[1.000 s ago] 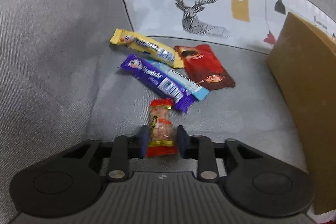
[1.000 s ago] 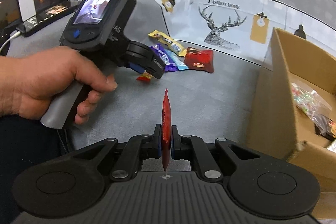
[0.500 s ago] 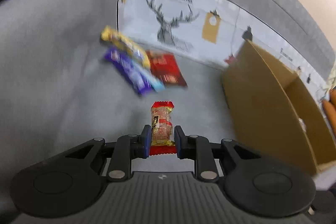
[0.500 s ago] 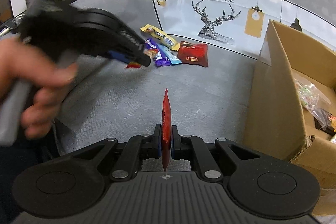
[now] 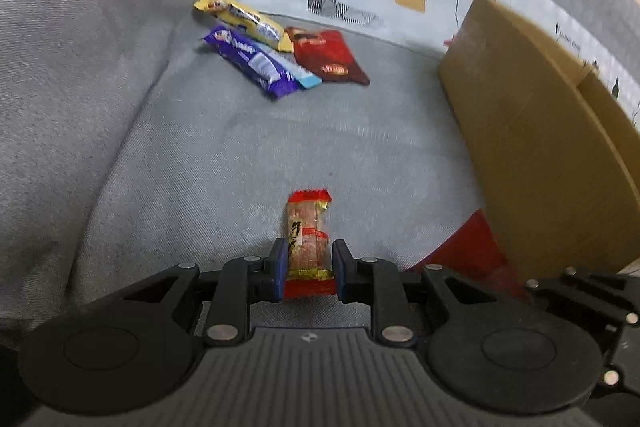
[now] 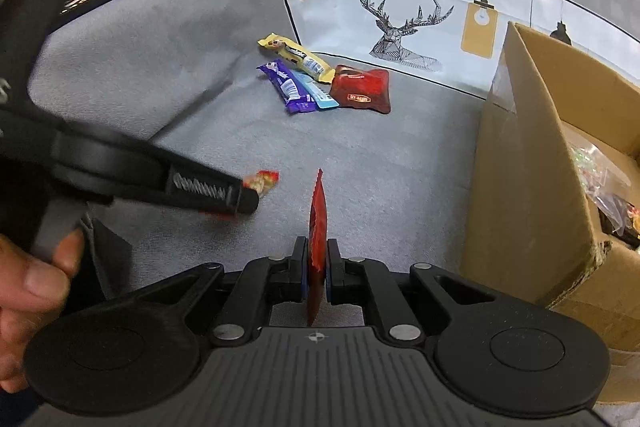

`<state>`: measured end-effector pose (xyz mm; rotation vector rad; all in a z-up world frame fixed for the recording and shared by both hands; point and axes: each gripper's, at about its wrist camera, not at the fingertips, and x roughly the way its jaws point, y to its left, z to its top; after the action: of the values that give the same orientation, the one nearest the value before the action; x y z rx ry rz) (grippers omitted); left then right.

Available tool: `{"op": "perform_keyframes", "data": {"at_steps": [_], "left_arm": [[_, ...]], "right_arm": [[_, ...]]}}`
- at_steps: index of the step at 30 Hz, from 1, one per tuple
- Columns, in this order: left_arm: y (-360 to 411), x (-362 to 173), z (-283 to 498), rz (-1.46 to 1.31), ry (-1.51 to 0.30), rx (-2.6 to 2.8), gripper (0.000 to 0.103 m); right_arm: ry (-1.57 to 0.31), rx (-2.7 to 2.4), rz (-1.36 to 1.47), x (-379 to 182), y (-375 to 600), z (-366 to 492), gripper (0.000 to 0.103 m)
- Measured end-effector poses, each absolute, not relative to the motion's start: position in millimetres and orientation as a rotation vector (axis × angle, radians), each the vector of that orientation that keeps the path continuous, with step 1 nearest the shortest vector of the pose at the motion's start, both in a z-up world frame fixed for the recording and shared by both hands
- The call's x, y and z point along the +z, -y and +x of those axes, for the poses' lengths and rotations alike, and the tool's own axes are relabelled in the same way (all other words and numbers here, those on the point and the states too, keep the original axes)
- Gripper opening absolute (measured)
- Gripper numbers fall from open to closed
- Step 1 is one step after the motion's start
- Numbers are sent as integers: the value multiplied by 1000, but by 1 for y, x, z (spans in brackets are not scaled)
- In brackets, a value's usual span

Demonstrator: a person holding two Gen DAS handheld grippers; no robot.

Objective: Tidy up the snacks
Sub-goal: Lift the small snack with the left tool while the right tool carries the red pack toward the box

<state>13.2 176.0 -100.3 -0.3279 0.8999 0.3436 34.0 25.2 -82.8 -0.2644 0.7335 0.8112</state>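
Both claws loaded, cardboard box off to the right

Nearest, the left claw (image 5: 308,273) pinches a small red-ended snack stick (image 5: 307,239) across its width, the stick's long axis running straight out along the fingers. The right claw (image 6: 316,277) is pressed together on a thin red sachet (image 6: 317,227) held edge-on. The open cardboard box (image 6: 532,195), with bagged snacks already inside, stands just right of the right claw, so that hand is the nearer one; the left claw must cross rightward past it to reach the opening. Farther back on the grey sofa seat (image 5: 240,155) lie a purple bar (image 5: 250,61), a yellow bar (image 5: 244,19) and a red packet (image 5: 326,57), clustered well left of the box.
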Motion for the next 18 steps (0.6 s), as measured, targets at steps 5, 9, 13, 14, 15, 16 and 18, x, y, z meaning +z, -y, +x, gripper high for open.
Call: {"op": "perform_keyframes", "data": {"at_steps": [5, 9, 13, 14, 15, 16, 18], "left_arm": [[-174, -102, 15, -313, -903, 343, 25], [-174, -102, 15, -306, -904, 340, 25], [-173, -102, 15, -302, -905, 340, 25], [-172, -102, 15, -297, -904, 341, 25], [-171, -102, 15, -292, -904, 342, 26], [-171, -102, 15, -288, -902, 341, 26], [-170, -101, 14, -281, -896, 339, 25]], "right_arm": [[-748, 808, -273, -88, -25, 37, 10], [-762, 807, -274, -91, -27, 39, 11], [-762, 808, -284, -94, -31, 39, 11], [-758, 808, -288, -93, -31, 38, 11], [-751, 808, -292, -93, -31, 38, 11], [-740, 805, -295, -93, -31, 37, 10], [-712, 803, -292, -90, -29, 35, 9]]}}
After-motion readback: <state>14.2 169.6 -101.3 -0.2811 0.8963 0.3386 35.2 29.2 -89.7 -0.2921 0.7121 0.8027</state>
